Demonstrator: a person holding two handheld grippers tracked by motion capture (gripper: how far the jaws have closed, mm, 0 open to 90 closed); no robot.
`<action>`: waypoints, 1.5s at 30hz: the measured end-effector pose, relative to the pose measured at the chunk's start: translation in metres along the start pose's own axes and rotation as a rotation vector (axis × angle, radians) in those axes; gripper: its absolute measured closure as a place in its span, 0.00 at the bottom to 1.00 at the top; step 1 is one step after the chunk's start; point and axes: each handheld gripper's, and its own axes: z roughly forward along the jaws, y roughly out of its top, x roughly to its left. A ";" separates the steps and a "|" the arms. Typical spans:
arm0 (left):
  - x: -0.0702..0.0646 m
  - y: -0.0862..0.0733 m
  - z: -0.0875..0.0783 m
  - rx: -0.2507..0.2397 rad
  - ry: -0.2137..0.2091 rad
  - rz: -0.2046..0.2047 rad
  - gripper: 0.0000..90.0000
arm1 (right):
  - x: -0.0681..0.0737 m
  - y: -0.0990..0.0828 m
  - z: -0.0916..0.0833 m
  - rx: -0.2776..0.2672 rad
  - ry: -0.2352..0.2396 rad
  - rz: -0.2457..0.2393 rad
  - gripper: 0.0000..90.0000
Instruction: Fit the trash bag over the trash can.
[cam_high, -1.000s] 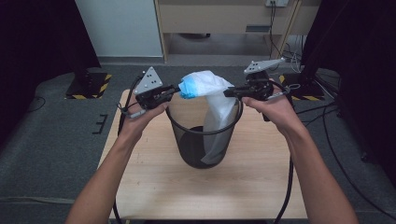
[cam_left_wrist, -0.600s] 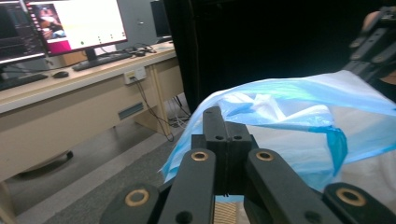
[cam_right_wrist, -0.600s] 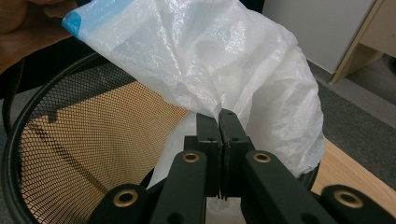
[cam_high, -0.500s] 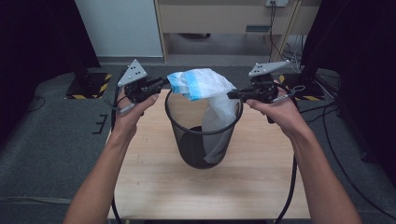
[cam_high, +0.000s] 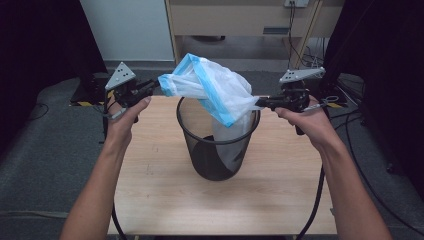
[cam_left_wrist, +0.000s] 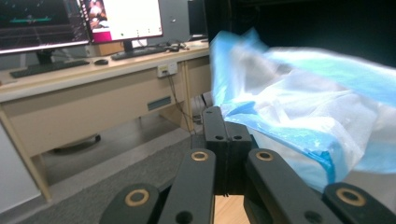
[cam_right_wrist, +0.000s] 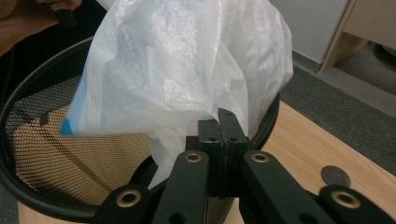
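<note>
high view, near edge: two forearms come in from the bottom and spread outward, one hand on each claw.
desk (cam_high: 165, 195): pale wood top, bare around the bin; a round metal disc (cam_right_wrist: 335, 176) sits flush in it in the right gripper view.
bin (cam_high: 218, 150): black wire mesh wastebasket, upright near the middle of the desk, rim open upward.
bag (cam_high: 215, 92): thin white plastic liner with a blue band along its mouth, held in the air above the bin and stretched between the two claws; its lower end hangs down inside the bin on the right part of the rim.
left claw (cam_high: 152, 86): left of the bin and above desk height, jaws pressed together on the blue-edged corner of the bag; in the left gripper view the jaws meet with the blue band (cam_left_wrist: 299, 140) running off from their tips, blurred.
right claw (cam_high: 261, 103): right of the bin, just over its rim, jaws closed on a gather of white plastic; the right gripper view shows film bunched at the jaw tips with the mesh wall behind it.
floor (cam_high: 45, 140): grey carpet around the desk.
far side: a wooden office bench (cam_left_wrist: 93, 93) with monitors and a keyboard, seen in the left gripper view.
</note>
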 end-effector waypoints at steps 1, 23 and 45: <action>0.002 -0.002 -0.001 0.005 0.002 -0.004 1.00 | -0.001 0.000 -0.001 0.003 -0.007 -0.001 1.00; -0.016 -0.008 0.010 0.025 -0.021 0.019 1.00 | 0.027 0.010 0.015 0.014 -0.032 -0.105 0.30; -0.028 0.005 0.024 0.023 -0.032 0.032 1.00 | 0.056 0.031 0.041 -0.016 0.013 -0.216 0.45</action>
